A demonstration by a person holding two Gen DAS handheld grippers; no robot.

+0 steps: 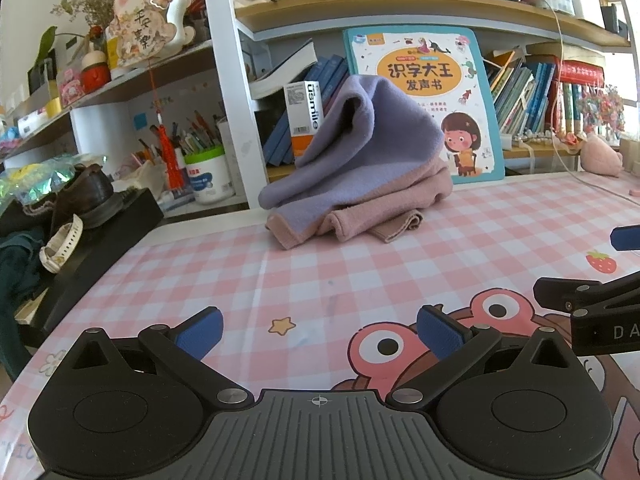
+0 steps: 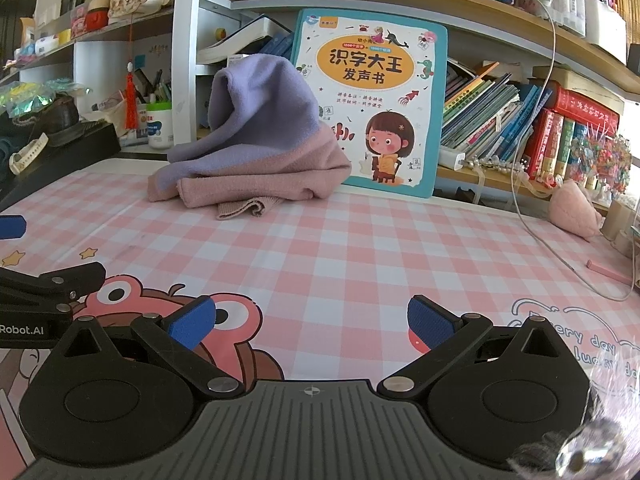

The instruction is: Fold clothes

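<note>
Garment (image 1: 360,160) is lying bunched at the counter's (image 1: 360,264) far edge, leaning against a picture book (image 1: 424,80); both grippers' jaws are spreading empty. Dragging it could be toppling the book.

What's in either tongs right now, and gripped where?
Nothing. Left tongs and right tongs are both open and empty over the table; the purple-pink garment sits crumpled and apart, ahead of them.
</note>
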